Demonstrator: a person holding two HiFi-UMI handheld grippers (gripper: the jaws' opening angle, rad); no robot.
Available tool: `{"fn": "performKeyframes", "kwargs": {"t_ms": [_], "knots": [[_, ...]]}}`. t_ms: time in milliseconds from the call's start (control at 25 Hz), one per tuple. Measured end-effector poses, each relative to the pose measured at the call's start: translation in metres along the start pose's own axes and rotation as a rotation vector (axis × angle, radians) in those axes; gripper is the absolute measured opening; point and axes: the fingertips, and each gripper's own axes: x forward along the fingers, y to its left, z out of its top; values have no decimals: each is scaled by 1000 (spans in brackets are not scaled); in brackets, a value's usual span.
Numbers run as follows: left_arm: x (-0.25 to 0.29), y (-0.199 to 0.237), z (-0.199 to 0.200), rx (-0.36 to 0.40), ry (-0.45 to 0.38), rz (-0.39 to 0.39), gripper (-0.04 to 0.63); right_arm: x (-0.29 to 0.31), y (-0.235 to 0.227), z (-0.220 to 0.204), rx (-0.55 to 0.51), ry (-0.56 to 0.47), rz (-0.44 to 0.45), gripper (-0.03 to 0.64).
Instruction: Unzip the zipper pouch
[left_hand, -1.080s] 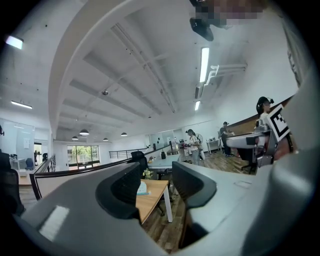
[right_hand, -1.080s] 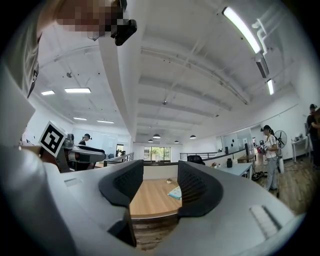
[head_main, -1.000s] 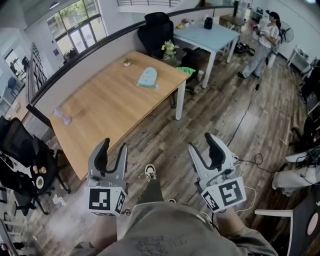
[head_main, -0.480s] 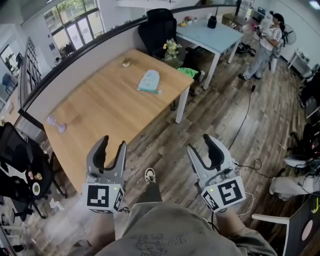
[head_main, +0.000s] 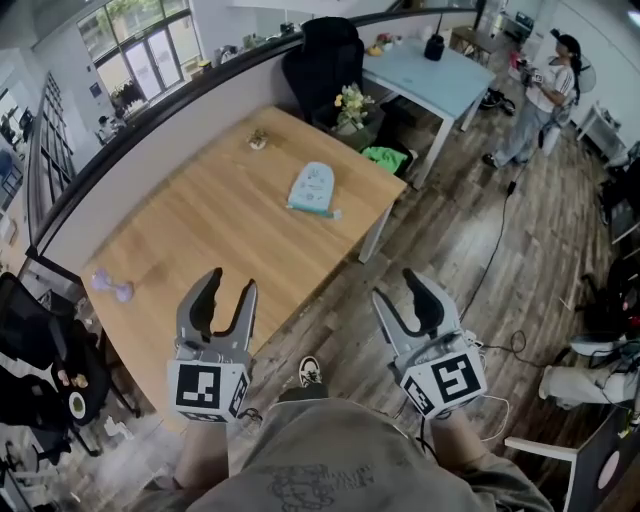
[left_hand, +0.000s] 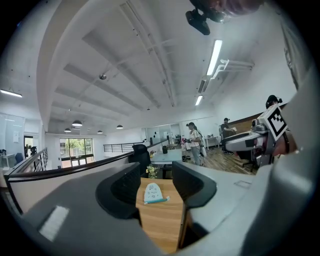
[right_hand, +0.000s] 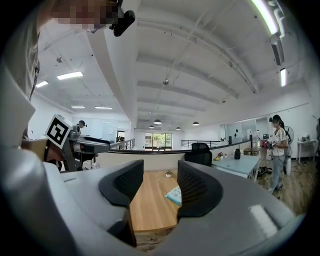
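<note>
Zipper pouch (head_main: 312, 189) lies flat on the wooden worktop (head_main: 200, 230), well apart from the left hand-held gripper (head_main: 229, 287) and right hand-held gripper (head_main: 400, 290), both with jaws apart and empty.

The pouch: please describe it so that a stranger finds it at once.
Find the wooden table. The pouch lies flat near its right end. It is light blue with one rounded end, larger than the small purple thing at the left end.
</note>
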Motion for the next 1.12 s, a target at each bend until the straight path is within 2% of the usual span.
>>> {"fn": "performKeyframes", "kwargs": {"t_ms": [240, 600, 840, 1120], "knots": [[49, 49, -8, 13, 15, -36, 187, 73, -1, 1, 0, 20, 5, 198], [96, 86, -24, -6, 38, -38, 187, 138, -20, -5, -12, 56, 19, 198], [129, 102, -35, -13, 59, -5, 187, 180, -45, -12, -25, 72, 54, 198], [187, 114, -39, -24, 83, 82, 187, 248, -89, -16, -42, 83, 170, 198]]}}
